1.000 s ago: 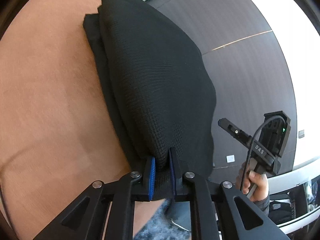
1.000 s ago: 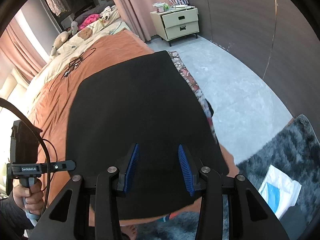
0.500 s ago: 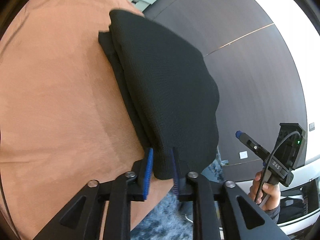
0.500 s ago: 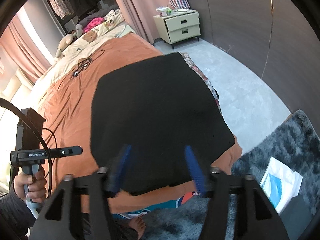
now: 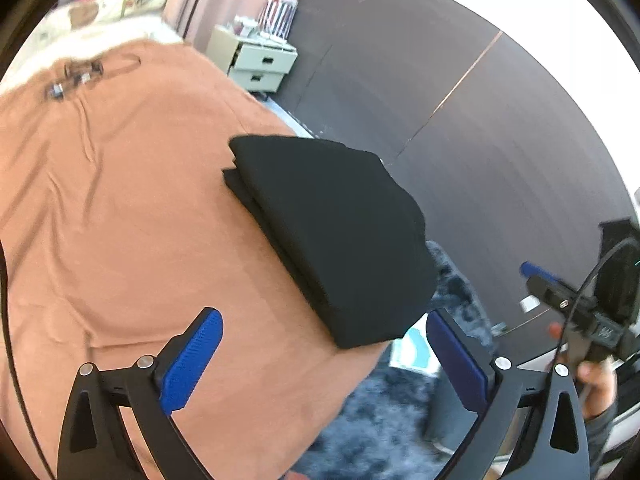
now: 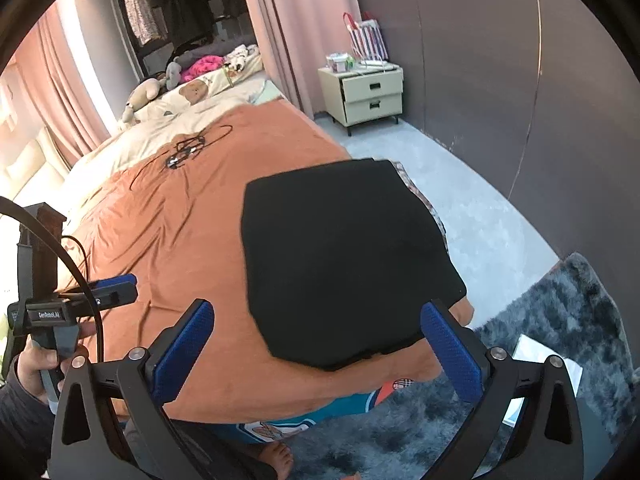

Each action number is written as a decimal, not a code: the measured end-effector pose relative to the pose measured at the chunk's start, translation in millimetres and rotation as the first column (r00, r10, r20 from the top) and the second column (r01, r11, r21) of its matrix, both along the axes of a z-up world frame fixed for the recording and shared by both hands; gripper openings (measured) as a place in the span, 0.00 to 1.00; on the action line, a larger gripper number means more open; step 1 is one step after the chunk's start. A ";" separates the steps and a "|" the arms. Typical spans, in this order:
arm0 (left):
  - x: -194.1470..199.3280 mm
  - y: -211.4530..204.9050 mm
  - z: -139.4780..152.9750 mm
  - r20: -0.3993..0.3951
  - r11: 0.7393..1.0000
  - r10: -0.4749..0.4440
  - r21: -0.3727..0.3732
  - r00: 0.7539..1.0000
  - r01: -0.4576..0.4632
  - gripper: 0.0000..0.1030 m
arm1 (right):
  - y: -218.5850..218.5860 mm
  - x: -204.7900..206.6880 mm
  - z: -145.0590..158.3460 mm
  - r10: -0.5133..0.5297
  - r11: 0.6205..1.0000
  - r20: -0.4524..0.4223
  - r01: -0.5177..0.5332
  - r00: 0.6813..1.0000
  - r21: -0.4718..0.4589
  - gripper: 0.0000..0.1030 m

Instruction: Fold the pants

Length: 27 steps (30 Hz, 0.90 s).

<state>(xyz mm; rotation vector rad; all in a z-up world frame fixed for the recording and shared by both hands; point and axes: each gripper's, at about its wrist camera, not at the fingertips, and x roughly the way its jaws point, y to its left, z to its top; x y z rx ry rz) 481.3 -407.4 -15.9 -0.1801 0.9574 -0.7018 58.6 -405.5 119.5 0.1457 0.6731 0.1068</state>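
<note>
Orange bedspread (image 6: 160, 248) is spread over a bed in a bedroom with pink curtains (image 6: 276, 36) and a dark panelled wall (image 6: 500, 60). On that bedspread, at the corner of the bed nearest the grey floor (image 6: 460, 184), the black pants (image 6: 340, 264) are laid as a flat, compact packet with rounded corners. In the left wrist view the pants (image 5: 332, 236) are seen from the side as several stacked layers, the top layer being set slightly back from the one below, and the near end of the packet reaches the edge of the bedspread (image 5: 120, 220). No crease or loose leg is seen sticking out. The right gripper (image 6: 316, 350) is held near the closest edge of the pants, with its blue pads spread wide and opening; nothing is clamped between them and the cloth is not touched. The left gripper (image 5: 324, 364) is likewise released, its jaws opening wide, with the near corner of the pants seen between them but apart from both pads. Beyond the pants a pale nightstand (image 6: 366, 94) is stood against the wall, and a tangle of black cable (image 6: 188, 150) is left further up the bedspread. Below the bed corner a dark shaggy rug (image 6: 560, 340) is laid on the floor.
</note>
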 end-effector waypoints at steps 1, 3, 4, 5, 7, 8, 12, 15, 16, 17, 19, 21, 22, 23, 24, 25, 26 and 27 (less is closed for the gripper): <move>-0.7 2.0 5.0 0.020 1.000 0.001 0.009 1.000 -0.002 0.99 | 5.2 -4.7 0.4 0.005 1.000 0.006 -0.005 1.000 -0.002 1.00; -18.1 8.7 8.7 0.039 1.000 0.005 0.005 0.999 -0.005 0.99 | 13.2 -12.7 0.9 0.007 1.000 0.015 -0.007 1.000 -0.005 1.00; -17.2 23.5 11.2 0.048 1.000 0.009 0.007 0.999 -0.009 0.99 | 16.5 -16.6 1.5 0.008 1.000 0.019 -0.008 1.000 -0.003 1.00; -20.8 38.4 13.8 0.057 1.000 0.014 0.005 0.998 -0.014 0.99 | 21.2 -21.5 2.2 0.009 1.000 0.025 -0.009 1.000 -0.004 1.00; -27.0 47.1 19.4 0.073 1.000 0.022 -0.002 0.997 -0.022 0.99 | 27.0 -30.7 3.5 0.010 1.000 0.035 -0.010 0.999 -0.007 1.00; -44.2 52.8 18.3 0.081 1.000 0.026 -0.004 0.996 -0.026 0.99 | 27.8 -36.2 4.3 0.010 1.000 0.040 -0.010 0.999 -0.009 1.00; -85.0 84.5 20.3 0.117 0.999 0.047 -0.007 0.992 -0.047 0.99 | 39.9 -58.5 9.4 0.018 1.000 0.056 -0.017 0.998 -0.019 1.00; -108.1 99.4 31.4 0.146 0.997 0.072 -0.014 0.987 -0.071 0.99 | 48.2 -74.1 11.3 0.027 0.999 0.070 -0.026 0.997 -0.024 1.00; -114.7 105.6 35.5 0.156 0.997 0.078 -0.017 0.985 -0.076 0.99 | 49.9 -80.3 11.5 0.030 0.999 0.074 -0.029 0.997 -0.025 1.00; -120.8 110.5 37.9 0.162 0.997 0.081 -0.017 0.984 -0.079 0.99 | 53.6 -86.6 11.4 0.034 0.999 0.078 -0.032 0.996 -0.029 1.00; -132.9 119.3 45.0 0.179 0.996 0.087 -0.017 0.980 -0.085 1.00 | 59.9 -95.7 13.7 0.039 0.999 0.084 -0.037 0.996 -0.035 1.00; -145.7 129.2 50.4 0.200 0.995 0.099 -0.013 0.975 -0.098 0.99 | 64.3 -103.9 13.3 0.043 0.998 0.091 -0.040 0.995 -0.039 1.00; -152.7 135.3 53.3 0.216 0.994 0.110 -0.010 0.970 -0.111 0.99 | 66.0 -107.3 13.6 0.044 0.998 0.094 -0.041 0.995 -0.040 1.00; -158.1 139.6 55.6 0.227 0.993 0.120 -0.007 0.967 -0.122 0.99 | 67.5 -109.0 13.9 0.045 0.998 0.097 -0.041 0.994 -0.040 1.00; -164.2 144.5 57.7 0.240 0.991 0.130 -0.005 0.962 -0.133 0.99 | 70.3 -113.6 12.8 0.046 0.998 0.101 -0.042 0.994 -0.040 1.00; -170.6 150.0 60.0 0.252 0.990 0.139 -0.006 0.958 -0.142 0.99 | 73.9 -116.4 13.5 0.047 0.998 0.104 -0.043 0.993 -0.040 1.00; -177.2 155.9 62.2 0.261 0.989 0.144 -0.010 0.954 -0.147 0.99 | 76.7 -120.1 13.9 0.048 0.998 0.107 -0.044 0.993 -0.039 1.00; -183.8 161.9 64.2 0.270 0.988 0.150 -0.014 0.951 -0.151 0.99 | 79.2 -123.9 13.2 0.051 0.998 0.109 -0.047 0.993 -0.037 1.00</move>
